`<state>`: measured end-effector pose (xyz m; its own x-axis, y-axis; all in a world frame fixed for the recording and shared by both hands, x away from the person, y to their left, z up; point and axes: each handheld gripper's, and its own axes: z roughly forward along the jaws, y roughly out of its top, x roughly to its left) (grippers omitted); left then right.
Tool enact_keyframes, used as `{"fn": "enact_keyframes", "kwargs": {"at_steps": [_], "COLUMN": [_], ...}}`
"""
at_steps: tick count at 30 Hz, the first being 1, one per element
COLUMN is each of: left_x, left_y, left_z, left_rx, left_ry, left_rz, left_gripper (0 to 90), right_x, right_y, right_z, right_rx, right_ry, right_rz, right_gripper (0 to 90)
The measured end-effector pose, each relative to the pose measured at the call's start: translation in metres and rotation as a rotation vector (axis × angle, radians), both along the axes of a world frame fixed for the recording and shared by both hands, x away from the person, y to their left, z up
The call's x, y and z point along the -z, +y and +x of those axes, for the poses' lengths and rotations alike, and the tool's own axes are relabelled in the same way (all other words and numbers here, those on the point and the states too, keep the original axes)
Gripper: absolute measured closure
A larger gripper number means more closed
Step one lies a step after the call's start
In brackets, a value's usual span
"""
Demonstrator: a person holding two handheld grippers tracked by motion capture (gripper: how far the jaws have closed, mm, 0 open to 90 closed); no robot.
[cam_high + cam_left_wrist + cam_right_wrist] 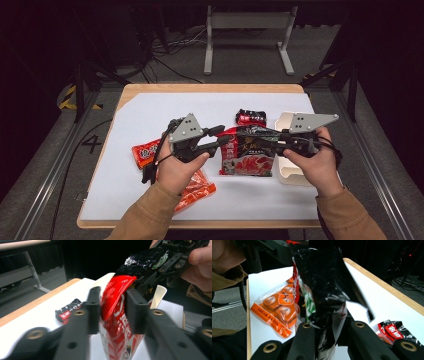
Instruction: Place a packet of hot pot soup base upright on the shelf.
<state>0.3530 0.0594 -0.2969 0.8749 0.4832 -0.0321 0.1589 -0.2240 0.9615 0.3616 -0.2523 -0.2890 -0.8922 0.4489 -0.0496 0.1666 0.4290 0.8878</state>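
Looking down from the high view, the red and black food packet (248, 152) is held up over the white sheet (150, 107) on the table (210, 88), between the left gripper (220, 134) and the right gripper (265, 140), which meet it from either side; the hands and grey plates hide the jaw tips, so the grip is hard to judge here. An orange snack pack (200, 190) lies partly under the left forearm, a small red packet (145, 152) is half covered by the left hand, and a small dark packet (251, 117) and a white tray (290, 172) sit farther right. In the left gripper view, the left gripper (112, 307) has the packet's red edge (115, 302) between its jaws, which stand part open and loose around it, blurred with motion. In the right gripper view, the right gripper (329, 332) is clamped on the packet's crumpled black end (322, 290), which blocks much of the table behind.
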Motion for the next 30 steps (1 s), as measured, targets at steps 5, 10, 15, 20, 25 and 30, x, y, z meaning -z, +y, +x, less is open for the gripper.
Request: {"fn": "enact_keyframes", "kwargs": {"at_steps": [5,10,15,20,25,30], "left_x": [-0.002,0.005,0.018,0.028,0.033,0.042], "left_y": [0.017,0.035,0.050,0.062,0.070,0.079], "left_z": [0.002,0.005,0.007,0.008,0.007,0.002], "left_rx": [-0.054,-0.081,-0.106,-0.130,-0.144,-0.157], "left_ry": [0.000,0.035,0.061,0.080,0.074,0.086], "left_rz": [-0.039,0.000,0.054,0.075,0.076,0.080], "left_gripper": [38.0,32.4,30.4,28.6,28.1,26.9], "right_x": [-0.008,-0.019,-0.026,-0.033,-0.038,-0.042], "right_y": [-0.007,-0.015,-0.027,-0.037,-0.048,-0.060], "right_z": [0.005,0.008,0.014,0.019,0.024,0.031], "right_rx": [0.006,0.031,0.059,0.095,0.118,0.138], "right_ry": [-0.009,-0.040,-0.050,-0.072,-0.092,-0.110], "right_rz": [0.004,0.011,0.041,0.049,0.059,0.067], "right_gripper": [81.9,81.9,81.9,82.0,82.0,82.1]}}
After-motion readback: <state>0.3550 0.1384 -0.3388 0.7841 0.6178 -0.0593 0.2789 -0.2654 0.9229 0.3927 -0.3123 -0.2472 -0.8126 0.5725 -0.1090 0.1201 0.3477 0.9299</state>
